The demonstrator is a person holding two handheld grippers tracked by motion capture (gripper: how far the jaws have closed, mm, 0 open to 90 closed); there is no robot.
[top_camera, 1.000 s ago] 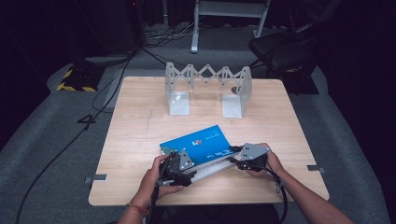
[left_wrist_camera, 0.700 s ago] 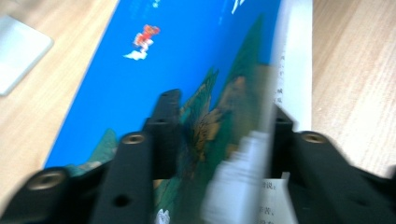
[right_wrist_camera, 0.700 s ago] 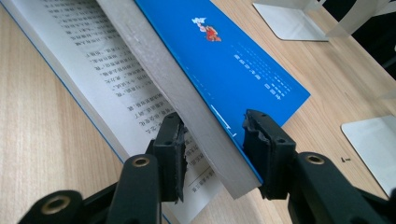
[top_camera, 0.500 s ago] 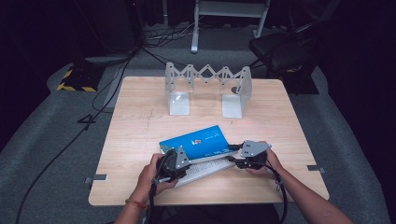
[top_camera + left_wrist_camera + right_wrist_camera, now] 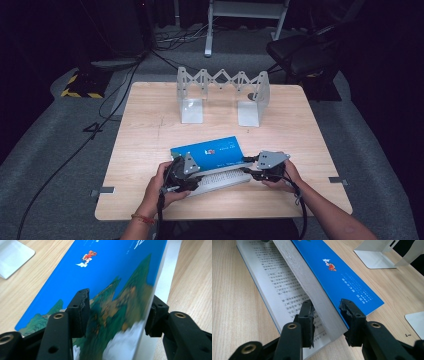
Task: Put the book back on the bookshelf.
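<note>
A book with a blue cover point(image 5: 210, 150) lies near the table's front edge. It is partly open, with white printed pages point(image 5: 222, 179) showing below the raised part. My right gripper point(image 5: 249, 172) is at its right end, shut on the raised block of pages and cover point(image 5: 337, 272), with a pad on each side point(image 5: 327, 315). My left gripper point(image 5: 197, 177) is at the book's left end. Its jaws have just been opening and now straddle the tilted cover point(image 5: 112, 270) with a wide gap point(image 5: 116, 312).
A white folding bookend rack point(image 5: 220, 95) stands at the back of the wooden table point(image 5: 300, 125); one of its base plates point(image 5: 374, 257) lies close beyond the book. Cables, a chair and a stand crowd the dark floor behind.
Both grippers have stayed at the book's two ends. The left hand has shifted slightly, and the book has kept its place.
</note>
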